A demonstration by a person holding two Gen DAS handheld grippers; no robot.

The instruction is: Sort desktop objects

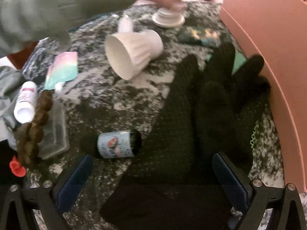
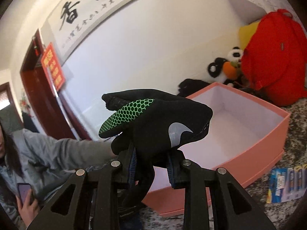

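Our right gripper [image 2: 151, 167] is clenched on a black fabric glove with green honeycomb mesh [image 2: 153, 120], lifted just near of the open pink cardboard box [image 2: 247, 164]. Our left gripper [image 1: 153, 182] stands released above a second black knitted glove [image 1: 203, 115], lying flat between its fingers, left of the box wall.

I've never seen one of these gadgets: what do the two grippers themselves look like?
Both look alike. The left gripper has black plastic arms with triangular cut-outs, silver round pins at the joints, and two dark blue fingers. The right gripper shows the same black frame, silver pins and blue ribbed pads.
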